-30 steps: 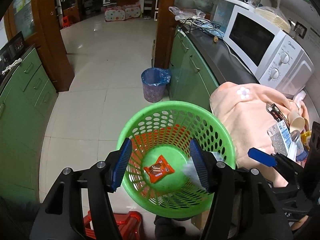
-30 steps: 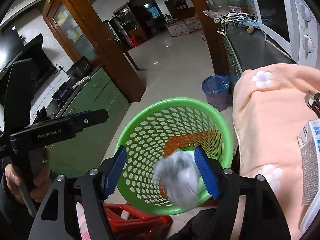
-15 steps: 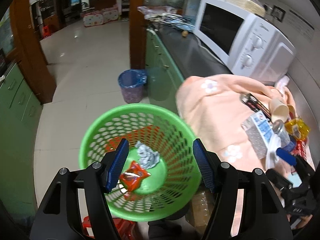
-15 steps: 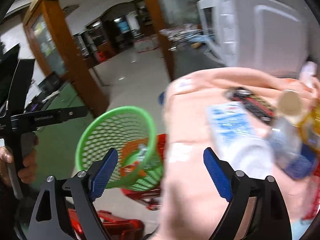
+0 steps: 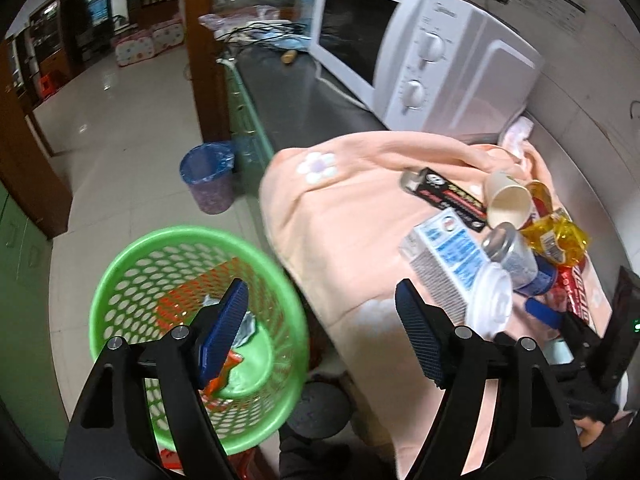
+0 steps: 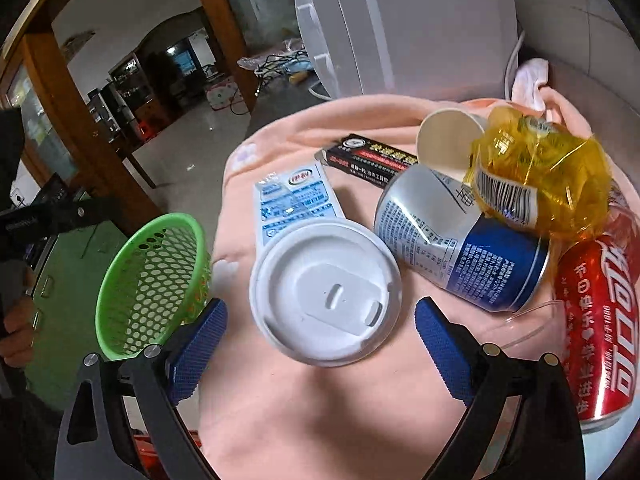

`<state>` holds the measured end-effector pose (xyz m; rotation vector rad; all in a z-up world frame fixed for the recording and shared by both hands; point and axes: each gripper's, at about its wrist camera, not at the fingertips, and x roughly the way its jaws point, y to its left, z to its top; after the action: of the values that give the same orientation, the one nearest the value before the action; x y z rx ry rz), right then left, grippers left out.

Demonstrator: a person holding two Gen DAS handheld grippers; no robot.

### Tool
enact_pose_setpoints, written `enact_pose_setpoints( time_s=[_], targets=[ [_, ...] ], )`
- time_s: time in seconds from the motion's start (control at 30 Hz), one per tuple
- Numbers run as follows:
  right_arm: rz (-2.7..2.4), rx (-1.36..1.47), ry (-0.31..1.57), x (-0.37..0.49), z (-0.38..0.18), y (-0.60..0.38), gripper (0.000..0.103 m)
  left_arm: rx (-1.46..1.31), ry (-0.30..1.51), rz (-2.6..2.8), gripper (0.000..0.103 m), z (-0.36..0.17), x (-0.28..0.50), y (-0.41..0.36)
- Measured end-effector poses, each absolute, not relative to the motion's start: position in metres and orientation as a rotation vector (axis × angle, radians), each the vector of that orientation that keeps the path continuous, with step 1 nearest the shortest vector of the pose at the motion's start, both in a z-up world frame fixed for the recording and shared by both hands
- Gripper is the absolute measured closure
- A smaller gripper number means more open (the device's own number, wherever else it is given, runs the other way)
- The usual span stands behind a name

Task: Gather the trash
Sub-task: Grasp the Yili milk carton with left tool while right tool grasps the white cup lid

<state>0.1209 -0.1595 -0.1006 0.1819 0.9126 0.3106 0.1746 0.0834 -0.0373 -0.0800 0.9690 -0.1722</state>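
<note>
Peach cloth (image 6: 320, 420) on the counter holds my trash: beside its white lid (image 6: 325, 292), my empty right gripper (image 6: 318, 354) and left gripper (image 5: 320, 334) are opening.

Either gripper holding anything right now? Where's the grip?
Nothing held. Left gripper and right gripper are empty, jaws opening; the white plastic cup lid lies ahead of the right one, ungripped.

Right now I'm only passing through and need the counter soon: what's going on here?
A person is clearing trash off a peach blanket into a green basket, a gripper in each hand. The basket already holds a crumpled wrapper and an orange packet. The right gripper, jaws opening and empty, is lined up on a white cup lid. The left gripper, also opening, holds nothing. Cans, a carton and a paper cup remain.
</note>
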Motion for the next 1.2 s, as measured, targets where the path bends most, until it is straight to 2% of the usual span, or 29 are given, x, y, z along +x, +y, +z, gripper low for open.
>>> enact_pose_setpoints(
  time_s=[0.5, 0.6, 1.2],
  targets=[
    [0.325, 0.148, 0.927, 0.142, -0.114, -0.145, 0.011, -0.058, 1.036, -0.258, 0.026, -0.046, 0.204, 0.026],
    [0.317, 0.162, 0.923, 0.142, -0.114, -0.150, 0.019, -0.064, 1.055, -0.268, 0.025, -0.050, 0.210, 0.015],
    [0.308, 0.201, 0.852, 0.097, -0.092, -0.173, 0.019, -0.133, 1.210, -0.229, 0.024, -0.080, 0.241, -0.045]
  ],
)
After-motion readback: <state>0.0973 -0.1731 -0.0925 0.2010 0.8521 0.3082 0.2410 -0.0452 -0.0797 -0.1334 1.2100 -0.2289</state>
